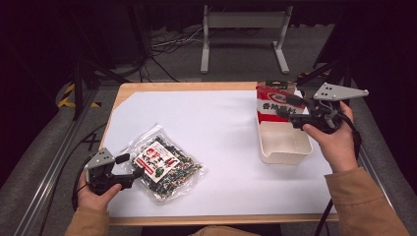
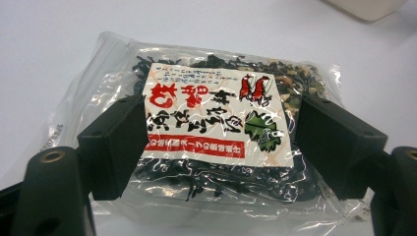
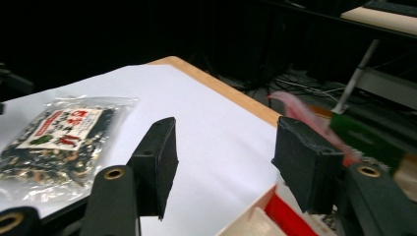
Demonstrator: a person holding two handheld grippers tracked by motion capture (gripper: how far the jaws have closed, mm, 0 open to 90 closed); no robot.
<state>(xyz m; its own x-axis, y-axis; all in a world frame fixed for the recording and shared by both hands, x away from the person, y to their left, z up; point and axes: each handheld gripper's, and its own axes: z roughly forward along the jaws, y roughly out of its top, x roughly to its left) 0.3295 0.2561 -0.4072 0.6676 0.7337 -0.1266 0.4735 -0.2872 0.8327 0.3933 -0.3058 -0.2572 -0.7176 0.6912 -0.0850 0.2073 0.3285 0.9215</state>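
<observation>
While the clear packet of dried seaweed mix [image 1: 164, 166] lay flat near the front-left corner of the tabletop [image 1: 216, 118], the left gripper [image 1: 132, 173] sat at its near-left edge. In the left gripper view its jaws stood wide apart, one on each side of the packet [image 2: 211, 130] – whether the pads touched the film was hard to tell, and the packet's near edge was cut off behind them.

Near the right edge stood a white plastic tub [image 1: 284, 143] with a red-and-white snack bag [image 1: 275, 104] upright in its far end. The right gripper [image 1: 291, 109] was at that bag. In the right gripper view its jaws gaped with nothing between them – the bag [image 3: 300, 105] showed blurred behind the right-hand pad, and only a corner of the tub [image 3: 255, 219] appeared.
</observation>
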